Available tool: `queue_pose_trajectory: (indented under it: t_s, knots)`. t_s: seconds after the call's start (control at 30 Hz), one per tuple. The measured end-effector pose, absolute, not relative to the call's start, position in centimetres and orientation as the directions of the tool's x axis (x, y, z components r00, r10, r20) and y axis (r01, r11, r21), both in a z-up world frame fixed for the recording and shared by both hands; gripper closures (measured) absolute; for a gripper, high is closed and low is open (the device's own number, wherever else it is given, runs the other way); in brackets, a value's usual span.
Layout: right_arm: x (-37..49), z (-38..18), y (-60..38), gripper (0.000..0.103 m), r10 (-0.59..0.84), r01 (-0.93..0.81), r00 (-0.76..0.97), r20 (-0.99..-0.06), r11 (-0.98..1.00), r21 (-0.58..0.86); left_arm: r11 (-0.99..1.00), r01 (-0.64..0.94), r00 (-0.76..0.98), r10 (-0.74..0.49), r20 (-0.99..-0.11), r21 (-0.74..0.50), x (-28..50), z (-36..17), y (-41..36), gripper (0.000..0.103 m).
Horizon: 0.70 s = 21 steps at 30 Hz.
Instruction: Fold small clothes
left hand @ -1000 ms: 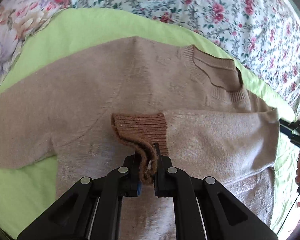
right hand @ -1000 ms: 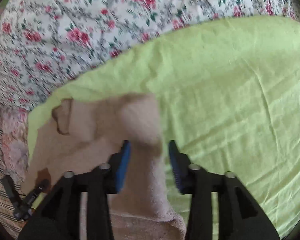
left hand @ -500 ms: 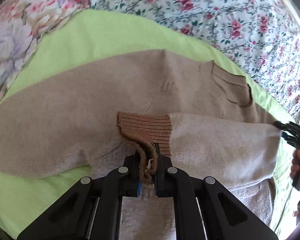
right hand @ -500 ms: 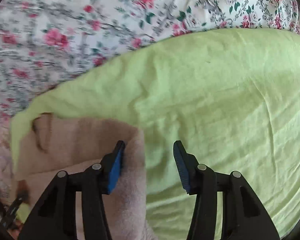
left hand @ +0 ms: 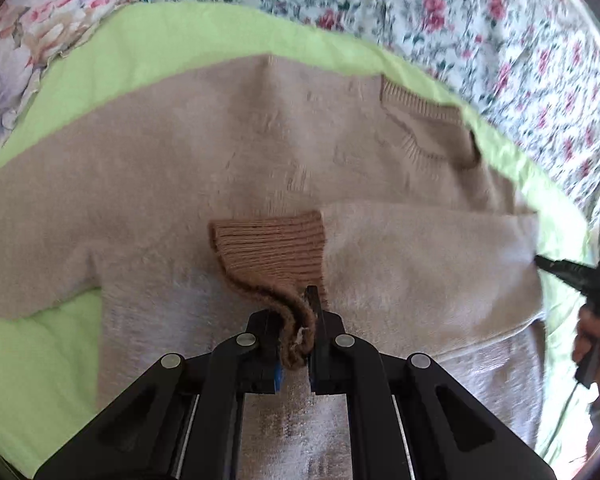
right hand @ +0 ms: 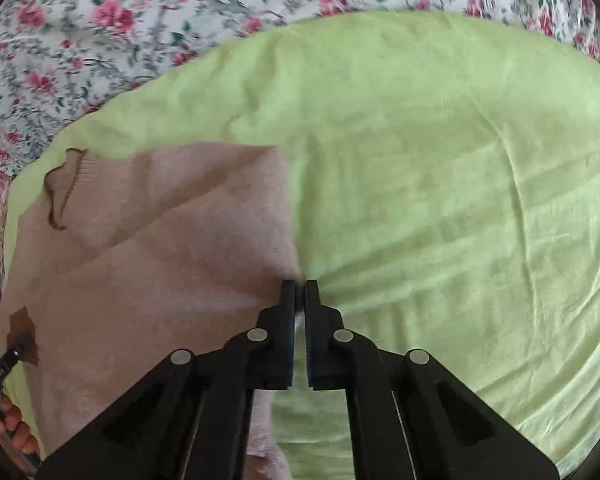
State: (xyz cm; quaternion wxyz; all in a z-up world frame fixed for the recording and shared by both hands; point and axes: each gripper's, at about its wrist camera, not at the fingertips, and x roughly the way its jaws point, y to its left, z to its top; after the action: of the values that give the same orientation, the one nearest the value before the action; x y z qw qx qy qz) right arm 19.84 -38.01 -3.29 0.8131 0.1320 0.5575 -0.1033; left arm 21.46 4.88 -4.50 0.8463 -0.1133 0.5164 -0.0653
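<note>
Your left gripper (left hand: 300,330) is clamped on the brown ribbed cuff (left hand: 270,246) of the sweater's sleeve (left hand: 428,264), with the cuff's edge curling up between the pads and a small white tag showing in the pinch. That sleeve is folded across the front of the beige sweater (left hand: 204,168), its cuff resting near the middle of the body. Your right gripper (right hand: 300,290) has its jaws drawn together at the outer edge of the sweater (right hand: 172,240), at the folded edge where the sleeve turns back; the fabric's edge meets the fingertips and a sliver of pale fabric shows in the narrow slit between them, so it appears pinched on that fold. In the left wrist view your right gripper (left hand: 560,270) appears at the far right, its tip touching the sleeve's folded end, with your hand (left hand: 588,344) on its handle.

The sweater lies spread flat, the ribbed neckline (left hand: 424,116) toward the far right in the left wrist view and the other sleeve stretched out to the left. It sits on a light green cloth (right hand: 440,168), which covers much of the floral bedspread (right hand: 100,40) with pink roses. A different floral fabric (left hand: 16,60) in paler tones lies at the upper left corner of the left wrist view.
</note>
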Motion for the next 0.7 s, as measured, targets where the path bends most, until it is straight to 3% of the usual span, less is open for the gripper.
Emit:
queue_pose_trajectory:
  t_s: [0.17,0.27,0.33,0.43,0.5,0.57,0.63,0.7]
  knots:
    - [17.0,0.7,-34.9,0.098,0.084,0.208,0.500,-0.862,0.955,0.214,0.957,-0.017,0.452,-0.251,-0.856,-0.290,21.4,-4.8,5.4,0.095]
    - [17.0,-2.0,-31.1,0.096,0.137,0.123,0.403,-0.905,0.972,0.201,0.964,0.001,0.444,-0.238,-0.864,-0.265,21.5,-4.8,5.1,0.094]
    - [16.8,-4.3,-32.0,0.096,0.087,0.164,0.330,-0.940,0.975,0.148,0.968,0.007,0.445,-0.227,-0.866,-0.250,21.3,-4.8,5.4,0.090]
    - [15.9,-4.5,-34.1,0.097,0.162,0.258,0.360,-0.919,0.929,0.264,0.968,-0.019,0.443,-0.215,-0.870,-0.249,20.3,-4.4,7.5,0.082]
    - [15.0,-3.3,-33.5,0.096,0.136,0.248,0.367,-0.920,0.939,0.238,0.966,-0.057,0.452,-0.201,-0.869,-0.253,18.8,-3.7,9.8,0.082]
    - [14.9,-2.5,-32.1,0.088,0.180,0.203,0.386,-0.905,0.940,0.273,0.955,-0.104,0.464,-0.201,-0.863,-0.278,17.1,-3.2,12.3,0.081]
    - [14.4,-2.1,-30.7,0.056,0.226,0.158,0.397,-0.889,0.938,0.309,0.938,-0.174,0.477,-0.184,-0.860,-0.298,15.2,-2.8,15.3,0.075]
    - [13.9,-1.6,-28.2,0.048,0.261,0.102,0.411,-0.873,0.939,0.328,0.913,-0.259,0.495,-0.155,-0.855,-0.315,13.4,-2.5,18.6,0.058]
